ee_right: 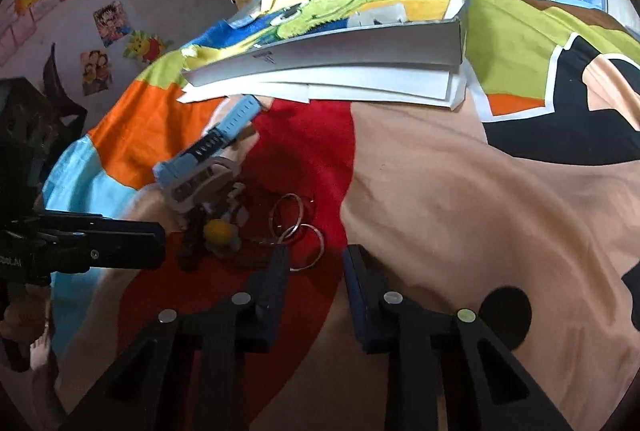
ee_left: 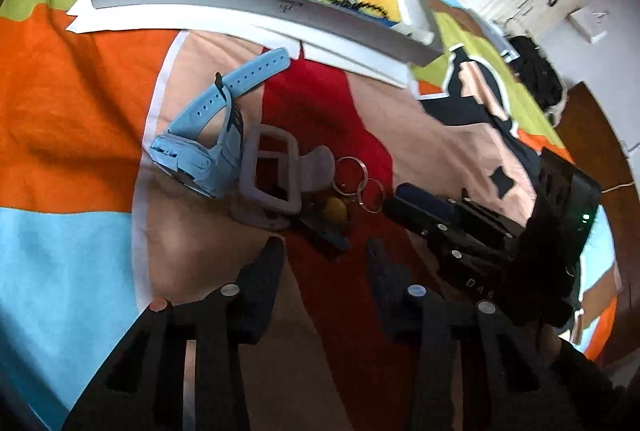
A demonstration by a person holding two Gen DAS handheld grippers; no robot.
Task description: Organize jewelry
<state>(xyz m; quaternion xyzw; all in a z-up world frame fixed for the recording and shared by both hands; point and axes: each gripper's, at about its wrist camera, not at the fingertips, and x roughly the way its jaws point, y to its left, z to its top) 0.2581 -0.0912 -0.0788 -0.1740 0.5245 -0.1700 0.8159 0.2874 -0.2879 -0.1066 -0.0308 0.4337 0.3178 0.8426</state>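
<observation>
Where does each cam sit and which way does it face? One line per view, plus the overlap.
Left wrist: rides the left gripper, looking down its open fingers at the blue watch, white watch and key rings on the bedspread; the right gripper enters from the right.
Right wrist: rides the right gripper, fingers open, facing the same pile from the opposite side; the left gripper enters from the left.
Shared: both watches, the rings, the yellow charm and the white tray.
</observation>
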